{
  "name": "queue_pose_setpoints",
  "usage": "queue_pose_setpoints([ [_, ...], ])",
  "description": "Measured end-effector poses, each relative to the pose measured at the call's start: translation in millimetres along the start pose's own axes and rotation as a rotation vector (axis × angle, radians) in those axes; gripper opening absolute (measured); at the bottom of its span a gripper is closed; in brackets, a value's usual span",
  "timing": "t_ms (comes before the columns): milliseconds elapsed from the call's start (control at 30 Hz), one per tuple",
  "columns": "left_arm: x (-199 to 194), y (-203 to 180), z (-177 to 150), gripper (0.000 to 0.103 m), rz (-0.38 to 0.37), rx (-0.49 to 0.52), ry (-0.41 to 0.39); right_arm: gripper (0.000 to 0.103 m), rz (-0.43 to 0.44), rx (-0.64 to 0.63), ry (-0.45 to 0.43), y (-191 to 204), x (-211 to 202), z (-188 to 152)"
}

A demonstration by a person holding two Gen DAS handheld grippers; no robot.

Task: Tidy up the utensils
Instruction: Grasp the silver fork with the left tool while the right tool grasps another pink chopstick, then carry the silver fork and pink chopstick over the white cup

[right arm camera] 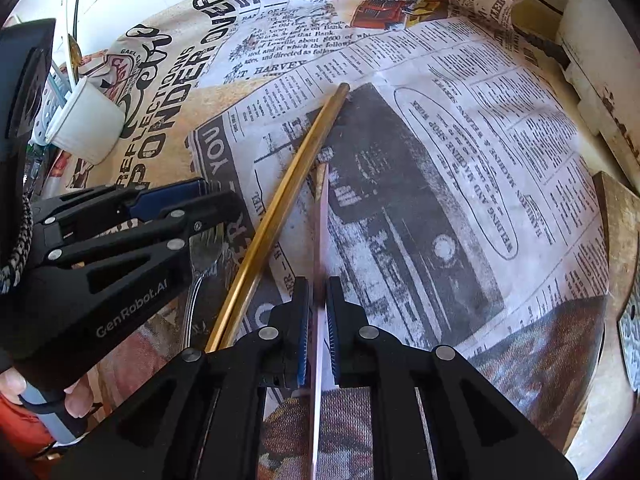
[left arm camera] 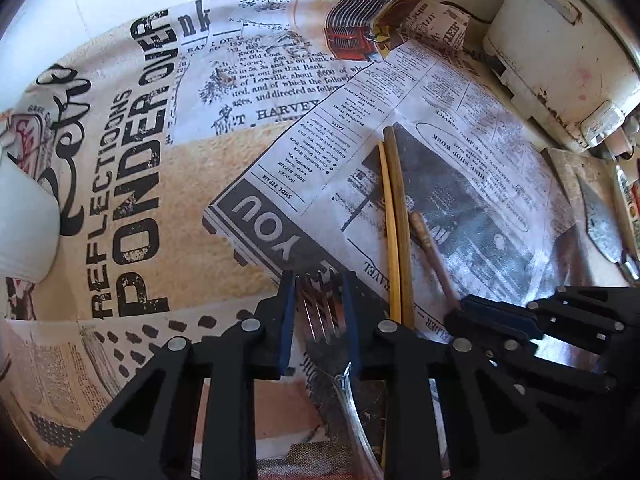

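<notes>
A metal fork [left arm camera: 322, 312] lies on the newspaper-print cloth, its tines between the fingers of my left gripper [left arm camera: 319, 300], which closes on its head. It also shows in the right wrist view [right arm camera: 202, 252]. My right gripper [right arm camera: 319, 320] is shut on a thin pinkish-brown stick [right arm camera: 323, 216], seen in the left wrist view [left arm camera: 430, 240] with the right gripper [left arm camera: 492, 320] on it. Two yellow-brown chopsticks [left arm camera: 396, 220] lie side by side between the fork and the stick; they also show in the right wrist view [right arm camera: 288, 192].
A white cup [right arm camera: 86, 120] stands at the far left, also in the left wrist view [left arm camera: 24, 220]. A white appliance [left arm camera: 560, 48] stands at the back right. A wooden board [left arm camera: 576, 176] with a cleaver [left arm camera: 602, 224] lies at the right.
</notes>
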State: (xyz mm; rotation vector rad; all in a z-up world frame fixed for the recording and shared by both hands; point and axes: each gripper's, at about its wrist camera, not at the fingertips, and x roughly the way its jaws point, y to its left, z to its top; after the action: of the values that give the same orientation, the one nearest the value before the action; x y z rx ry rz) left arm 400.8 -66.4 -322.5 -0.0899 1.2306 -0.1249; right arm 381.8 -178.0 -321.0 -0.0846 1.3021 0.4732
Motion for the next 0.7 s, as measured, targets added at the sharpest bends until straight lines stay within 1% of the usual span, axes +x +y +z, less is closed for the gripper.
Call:
queue_pose_setpoints([
  [100, -6, 3, -1, 0.021, -0.018, -0.015, -0.006, 0.008, 0.005, -0.008, -0.007, -1, 1, 3],
  [300, -31, 6, -4, 0.021, -0.048, -0.025, -0.052, 0.007, -0.005, -0.002, -0.017, -2, 0, 6],
  [433, -54, 7, -6, 0.021, -0.064, -0.02, -0.094, 0.007, -0.006, 0.011, -0.069, -5, -15, 7],
  [700, -105, 6, -8, 0.021, -0.082, 0.004, -0.203, 0.006, -0.016, 0.036, -0.217, -3, -60, 11],
])
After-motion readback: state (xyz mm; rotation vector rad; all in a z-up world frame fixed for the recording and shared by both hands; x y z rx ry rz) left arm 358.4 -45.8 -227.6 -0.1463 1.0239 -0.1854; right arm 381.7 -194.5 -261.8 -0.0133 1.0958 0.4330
